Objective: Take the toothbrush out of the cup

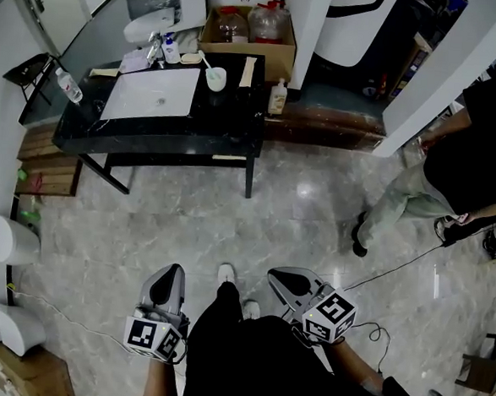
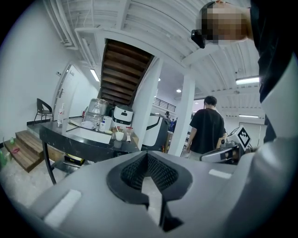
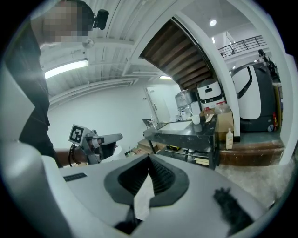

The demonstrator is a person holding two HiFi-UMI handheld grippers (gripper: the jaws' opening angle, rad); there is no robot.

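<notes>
toothbrush (image 1: 204, 59) stands in the white cup (image 1: 216, 79) on the black surface (image 1: 228, 125), well apart from you. your left gripper (image 1: 168, 274) and right gripper (image 1: 291, 282) have their fingers closed on nothing; approach, grasp and lift all remain.

Black table (image 1: 233, 126) with cup (image 1: 216, 80), tray (image 1: 151, 94)

The cup (image 1: 216, 79) on the far table (image 1: 228, 117) is too small to show its content, and the right edge cuts off the standing person (image 1: 469, 158).
</notes>
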